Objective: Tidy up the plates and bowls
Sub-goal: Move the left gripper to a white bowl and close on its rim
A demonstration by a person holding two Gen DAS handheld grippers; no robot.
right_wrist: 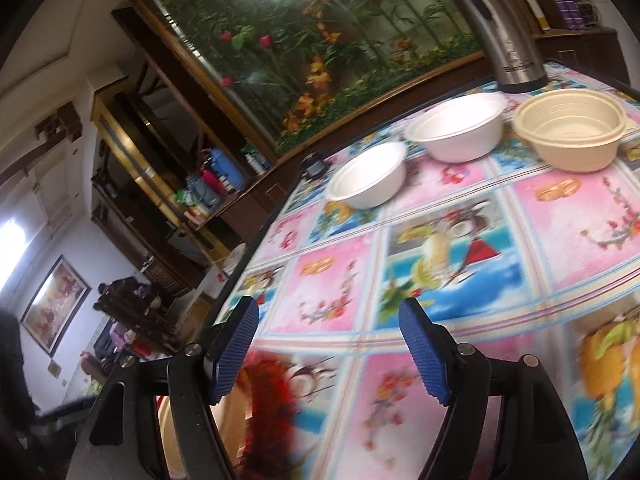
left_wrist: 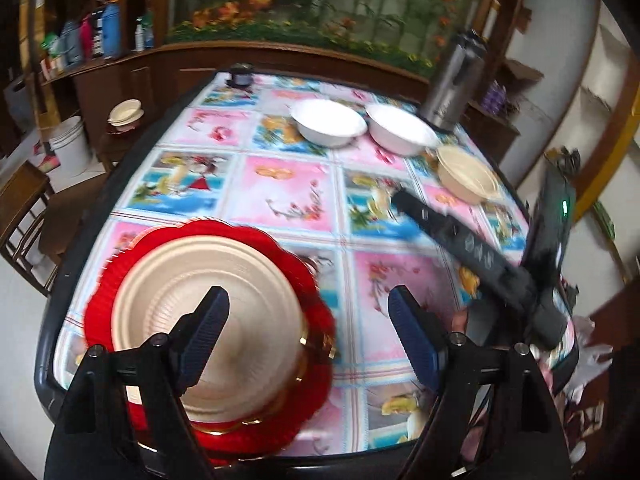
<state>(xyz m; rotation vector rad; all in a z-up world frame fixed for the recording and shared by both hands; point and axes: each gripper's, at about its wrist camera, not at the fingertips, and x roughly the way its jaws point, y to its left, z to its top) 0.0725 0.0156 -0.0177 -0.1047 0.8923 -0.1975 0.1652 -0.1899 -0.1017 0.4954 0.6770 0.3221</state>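
Note:
A beige plate [left_wrist: 208,312] lies on a red scalloped plate [left_wrist: 316,320] at the near left of the table. My left gripper [left_wrist: 308,312] is open above them, its left finger over the beige plate. Two white bowls [left_wrist: 328,122] [left_wrist: 400,128] and a beige bowl [left_wrist: 466,174] stand in a row at the far right. My right gripper [right_wrist: 328,320] is open and empty over the tablecloth; it shows in the left wrist view [left_wrist: 452,228] as a dark arm. The right wrist view shows the white bowls [right_wrist: 368,180] [right_wrist: 456,128], the beige bowl [right_wrist: 572,132] and the red plate's edge [right_wrist: 272,412].
A steel thermos [left_wrist: 452,80] [right_wrist: 504,28] stands behind the bowls. A small dark jar [left_wrist: 240,74] sits at the far table edge. A colourful patterned cloth [left_wrist: 280,196] covers the table. A chair [left_wrist: 24,216] and white bucket [left_wrist: 70,144] stand to the left.

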